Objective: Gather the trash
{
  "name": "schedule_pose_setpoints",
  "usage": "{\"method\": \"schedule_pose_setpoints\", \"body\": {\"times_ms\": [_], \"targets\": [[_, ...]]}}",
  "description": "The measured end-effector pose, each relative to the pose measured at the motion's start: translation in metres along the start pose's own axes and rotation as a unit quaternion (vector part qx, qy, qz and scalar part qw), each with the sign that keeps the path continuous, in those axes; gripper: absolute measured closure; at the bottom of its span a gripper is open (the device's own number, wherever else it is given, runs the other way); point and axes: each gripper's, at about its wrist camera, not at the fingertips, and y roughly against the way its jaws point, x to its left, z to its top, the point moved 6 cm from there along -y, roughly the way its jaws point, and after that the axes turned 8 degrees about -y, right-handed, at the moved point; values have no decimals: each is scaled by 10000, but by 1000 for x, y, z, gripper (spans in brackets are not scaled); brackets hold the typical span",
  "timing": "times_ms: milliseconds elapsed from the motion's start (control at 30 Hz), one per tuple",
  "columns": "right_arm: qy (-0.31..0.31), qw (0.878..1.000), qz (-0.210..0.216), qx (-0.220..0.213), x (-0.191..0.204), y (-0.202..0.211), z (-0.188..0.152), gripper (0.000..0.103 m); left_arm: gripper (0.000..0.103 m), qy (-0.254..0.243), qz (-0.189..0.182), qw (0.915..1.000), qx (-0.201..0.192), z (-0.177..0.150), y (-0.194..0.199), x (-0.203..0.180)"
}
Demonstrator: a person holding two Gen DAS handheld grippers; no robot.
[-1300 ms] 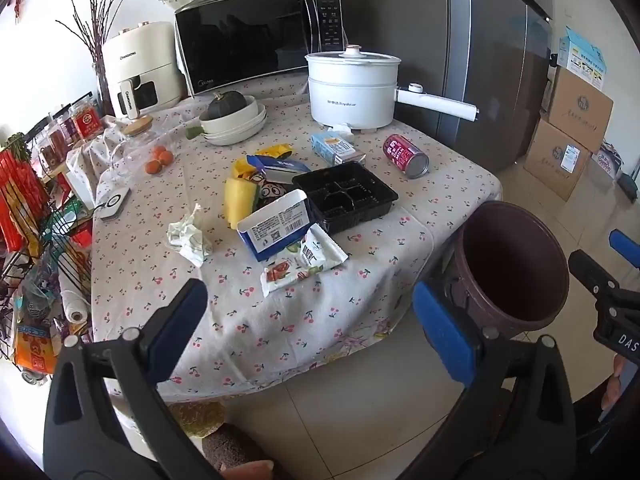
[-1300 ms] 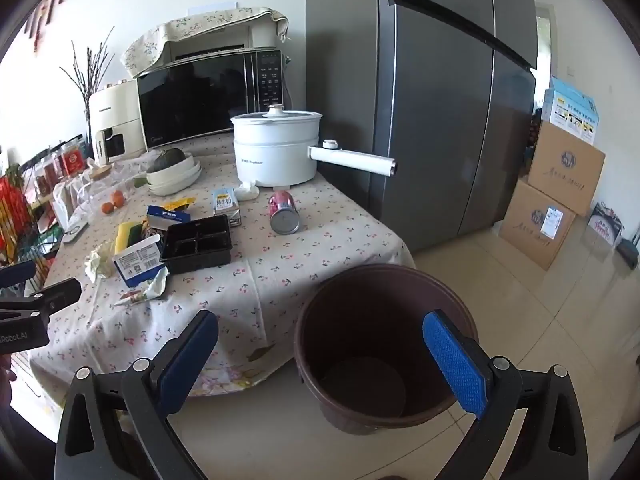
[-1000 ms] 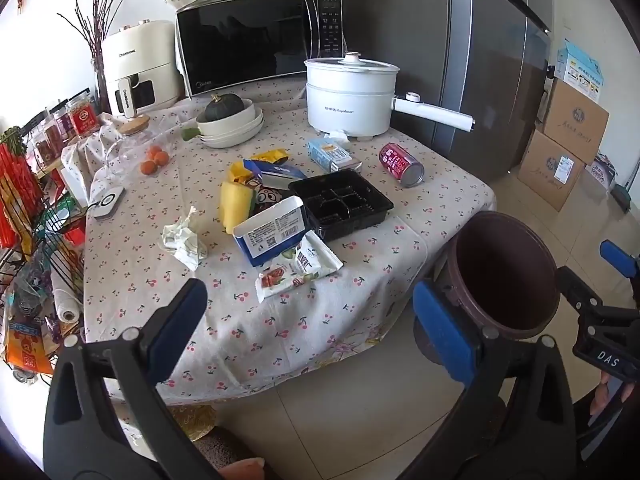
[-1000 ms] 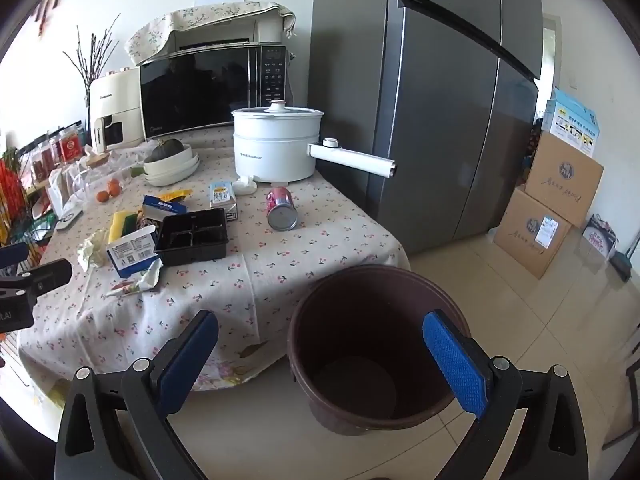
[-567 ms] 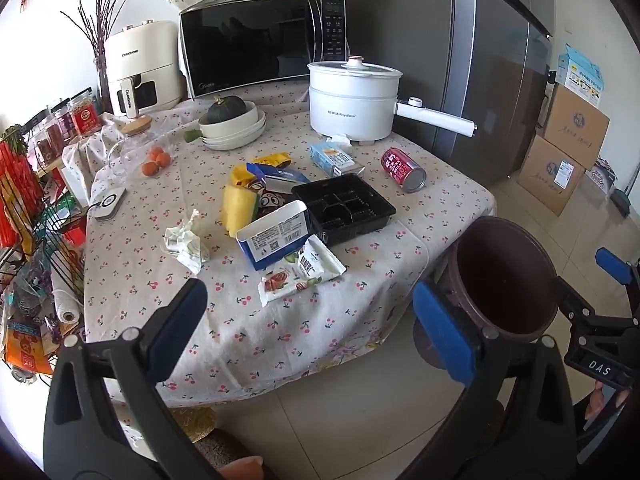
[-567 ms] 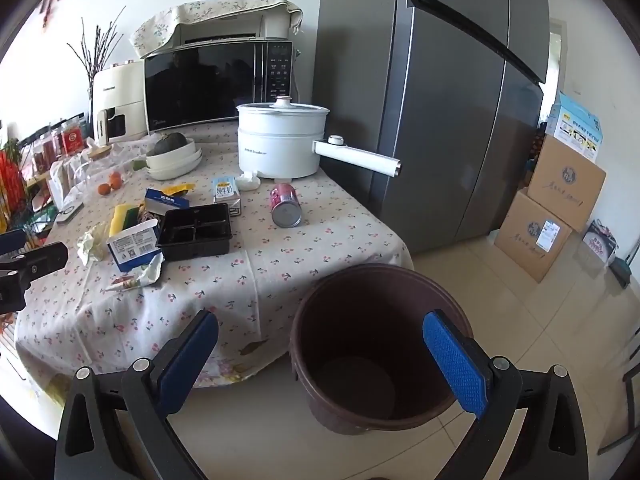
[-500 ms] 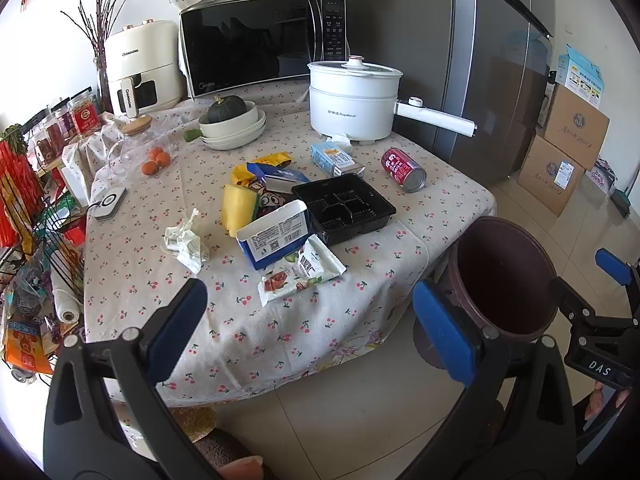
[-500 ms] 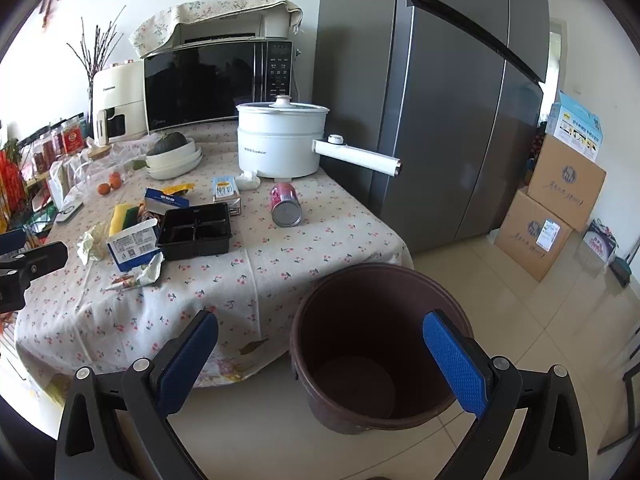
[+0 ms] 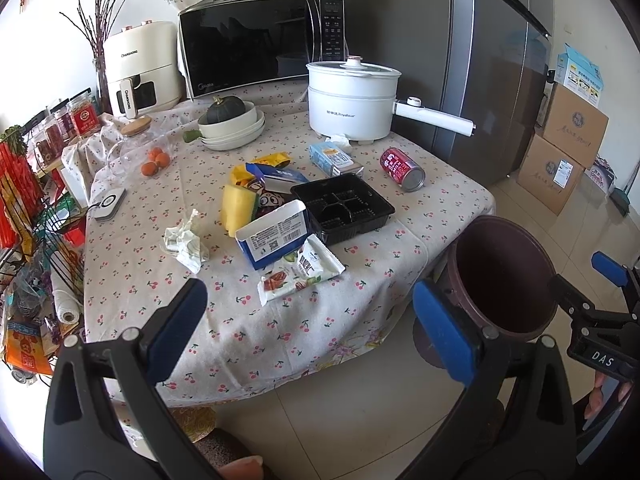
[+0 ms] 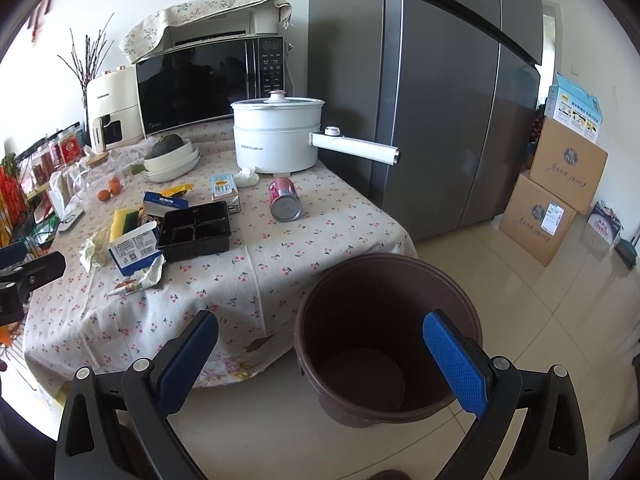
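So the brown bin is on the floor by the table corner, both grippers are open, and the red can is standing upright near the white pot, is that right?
Not quite. The red can lies on its side, its end facing the camera, as the right wrist view shows. The rest holds: the brown bin sits on the floor by the table corner, and the left gripper and right gripper are open.

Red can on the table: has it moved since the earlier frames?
No. The red can lies on its side between the white pot and the black tray, same spot as before. Only the cameras shifted slightly.
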Motion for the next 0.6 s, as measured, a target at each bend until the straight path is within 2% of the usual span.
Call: {"method": "schedule_pose_setpoints", "body": {"times_ms": [600], "targets": [[-205,9997,88,68,-5,1,0,0,1,-39,15,10000,25,-2,-2,-4]]}}
